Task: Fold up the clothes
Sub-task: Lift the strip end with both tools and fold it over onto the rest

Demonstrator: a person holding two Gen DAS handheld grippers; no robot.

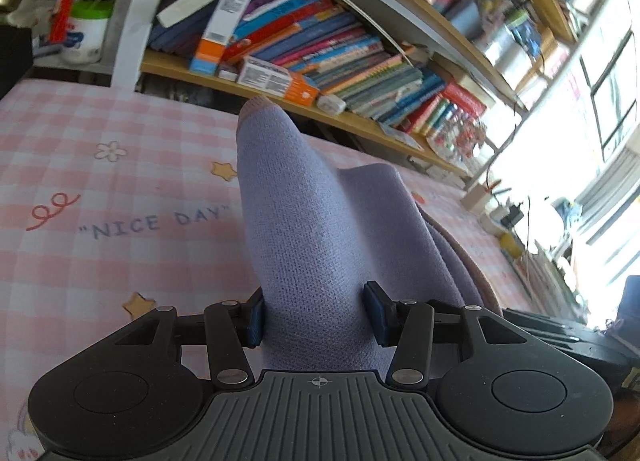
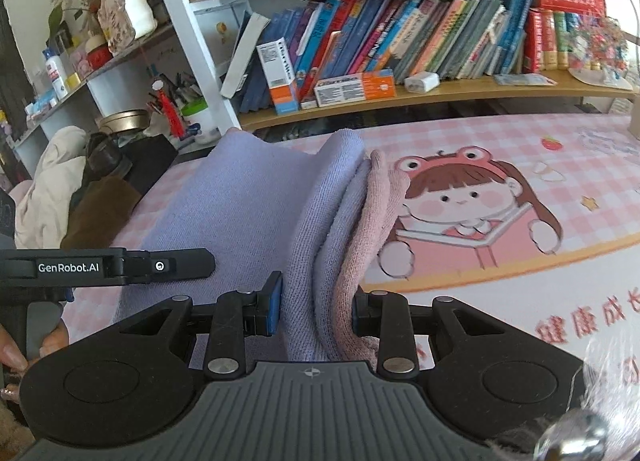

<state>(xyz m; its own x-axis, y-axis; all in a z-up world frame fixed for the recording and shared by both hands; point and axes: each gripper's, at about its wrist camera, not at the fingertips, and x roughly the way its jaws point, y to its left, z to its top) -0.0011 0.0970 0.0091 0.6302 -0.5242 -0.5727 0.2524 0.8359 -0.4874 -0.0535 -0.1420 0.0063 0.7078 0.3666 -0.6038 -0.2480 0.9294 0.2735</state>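
A lavender knit garment (image 1: 312, 221) with a dusty-pink trim lies bunched on the pink checked table mat (image 1: 100, 189). My left gripper (image 1: 314, 315) is shut on a thick fold of it, lifting it into a ridge. In the right wrist view the same lavender garment (image 2: 248, 213) shows several folded layers, with a pink layer (image 2: 372, 217) on its right side. My right gripper (image 2: 316, 305) is shut on these stacked layers. The left gripper's body (image 2: 108, 265) shows at the left of the right wrist view, close beside the right one.
A bookshelf (image 2: 400, 97) full of books runs along the back edge of the table. A pile of beige and brown clothes (image 2: 68, 197) lies at the far left. The mat (image 2: 520, 221) with a cartoon girl print spreads to the right. Clutter and a bright window (image 1: 580, 181) are at the right.
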